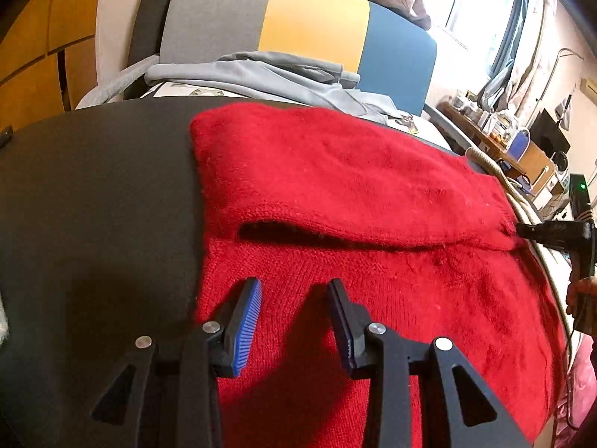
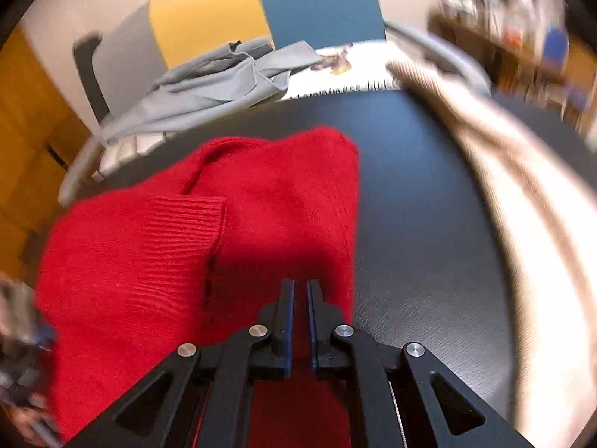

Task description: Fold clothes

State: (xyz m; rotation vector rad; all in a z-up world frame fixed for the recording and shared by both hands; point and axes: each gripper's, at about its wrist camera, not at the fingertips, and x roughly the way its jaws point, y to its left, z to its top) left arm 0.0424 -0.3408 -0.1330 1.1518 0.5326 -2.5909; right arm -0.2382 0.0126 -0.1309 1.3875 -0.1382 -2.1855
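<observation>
A red knit sweater (image 1: pixel 373 194) lies partly folded on a black table (image 1: pixel 93 194). Its far part is folded over toward me, leaving a dark gap along the fold. My left gripper (image 1: pixel 294 287) is open and empty, hovering over the sweater's near left part. In the left wrist view my right gripper (image 1: pixel 522 229) touches the fold's right end. In the right wrist view the right gripper (image 2: pixel 300 283) has its jaws nearly together over the sweater (image 2: pixel 149 254), with a narrow gap and no cloth seen between them. A ribbed cuff (image 2: pixel 179 224) lies on top.
A grey garment (image 1: pixel 268 74) lies beyond the table on a bed with a grey, yellow and blue headboard (image 1: pixel 317 22). A beige cloth (image 2: pixel 522 194) runs along the table's right side. A cluttered desk (image 1: pixel 503 138) stands at the far right.
</observation>
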